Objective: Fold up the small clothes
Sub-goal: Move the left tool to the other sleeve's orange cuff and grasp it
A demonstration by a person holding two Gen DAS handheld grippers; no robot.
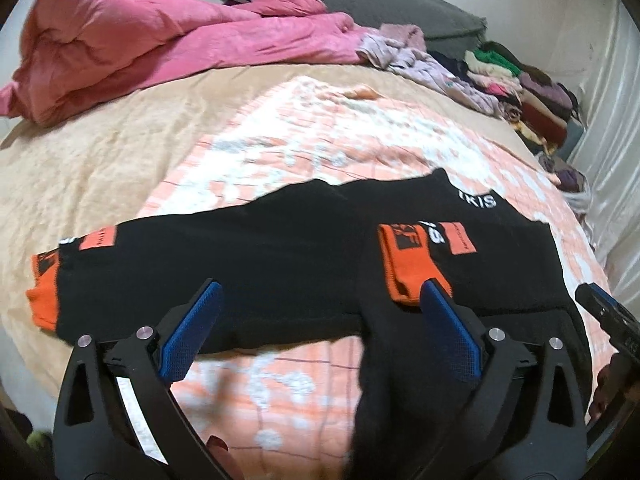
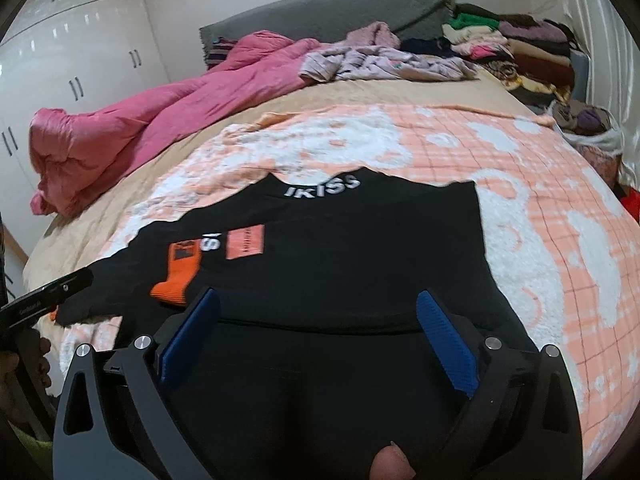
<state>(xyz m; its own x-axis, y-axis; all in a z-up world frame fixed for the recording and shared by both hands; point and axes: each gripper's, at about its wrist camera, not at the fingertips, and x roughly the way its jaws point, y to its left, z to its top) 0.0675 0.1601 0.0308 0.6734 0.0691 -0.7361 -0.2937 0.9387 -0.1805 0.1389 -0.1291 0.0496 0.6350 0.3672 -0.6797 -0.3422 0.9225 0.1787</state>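
Observation:
A small black top with orange cuffs and white lettering [image 1: 280, 256] lies flat on the peach-and-white blanket [image 1: 320, 148]; it also shows in the right wrist view [image 2: 360, 252]. One sleeve with its orange cuff [image 1: 404, 268] is folded across the body; the other sleeve [image 1: 46, 284] stretches out left. My left gripper [image 1: 320, 296] is open just above the top's near hem. My right gripper [image 2: 318, 304] is open over the top's near part, empty. The right gripper's tip [image 1: 600, 304] shows at the left view's right edge.
A crumpled pink duvet [image 1: 132, 48] lies at the far left of the bed. A lilac garment [image 2: 380, 64] and stacks of folded clothes [image 2: 520, 48] sit at the far right by the grey headboard [image 2: 320, 12]. White wardrobes [image 2: 60, 60] stand left.

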